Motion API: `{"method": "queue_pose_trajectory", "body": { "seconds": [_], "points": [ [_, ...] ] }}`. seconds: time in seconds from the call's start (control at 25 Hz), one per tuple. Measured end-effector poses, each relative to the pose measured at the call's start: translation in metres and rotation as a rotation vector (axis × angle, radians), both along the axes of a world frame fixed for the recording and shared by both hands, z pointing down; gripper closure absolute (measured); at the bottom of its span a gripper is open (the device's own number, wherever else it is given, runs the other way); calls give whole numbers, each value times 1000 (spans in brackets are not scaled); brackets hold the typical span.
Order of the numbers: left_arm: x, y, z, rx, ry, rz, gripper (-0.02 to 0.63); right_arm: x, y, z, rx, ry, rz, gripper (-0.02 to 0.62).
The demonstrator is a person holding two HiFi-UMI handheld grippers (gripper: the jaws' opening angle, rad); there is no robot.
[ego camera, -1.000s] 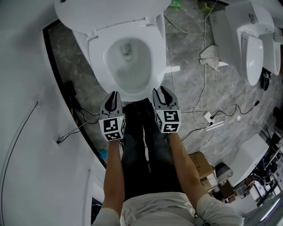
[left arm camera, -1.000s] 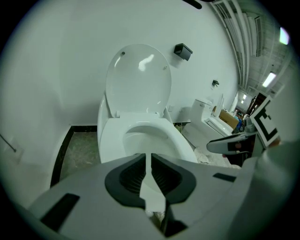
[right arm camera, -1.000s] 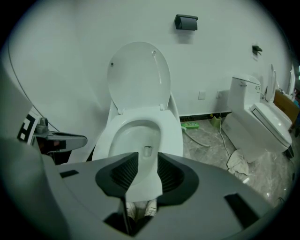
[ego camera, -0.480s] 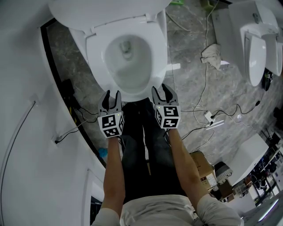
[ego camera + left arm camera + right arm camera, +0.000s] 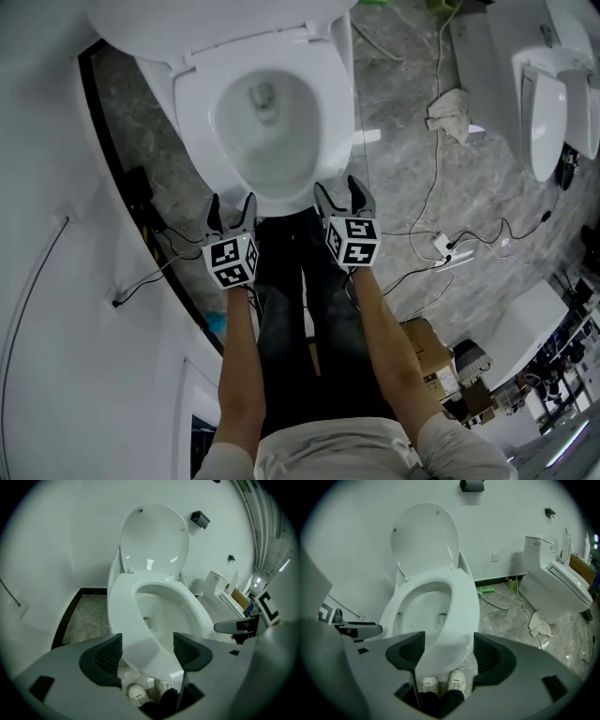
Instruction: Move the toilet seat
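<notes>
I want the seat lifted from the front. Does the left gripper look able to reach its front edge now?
Probably yes: the left gripper, whose jaws have just been opening and press on nothing, hangs right before the front edge of the toilet seat, with nothing in the way.

Left gripper and right gripper point down, fingers just opened, unclamped

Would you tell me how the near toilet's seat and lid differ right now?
The toilet seat lies flat on the bowl; the lid stands raised behind it. The toilet seat is a ring with an open middle; the lid is a solid oval. Both are glossy white and meet at the back.
</notes>
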State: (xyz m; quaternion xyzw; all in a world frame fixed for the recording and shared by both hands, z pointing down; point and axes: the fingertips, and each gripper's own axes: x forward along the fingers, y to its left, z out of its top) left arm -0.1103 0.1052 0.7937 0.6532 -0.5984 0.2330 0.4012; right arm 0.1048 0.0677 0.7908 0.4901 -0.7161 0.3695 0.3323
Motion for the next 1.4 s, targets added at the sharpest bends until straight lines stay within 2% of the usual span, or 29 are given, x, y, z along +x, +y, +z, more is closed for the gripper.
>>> {"method": "queue_pose_trajectory", "body": {
  "seconds": [0.2, 0.48, 0.72, 0.92, 1.4],
  "points": [
    [-4, 4, 14, -33, 16, -26, 208, -8, 4, 17, -67, -57, 17, 215],
    [-2, 5, 33, -91, 41, -16, 181, -17, 3, 32, -114, -92, 27, 170],
    [5, 6, 44, -126, 59, -29, 172, -16, 5, 40, -125, -60, 12, 169],
    [5, 4, 42, -124, 79, -79, 172, -17, 7, 39, -119, -41, -5, 169],
    [2, 4, 31, -113, 96, -116, 173, -20, 10, 28, -91, -48, -2, 170]
  ]
}}
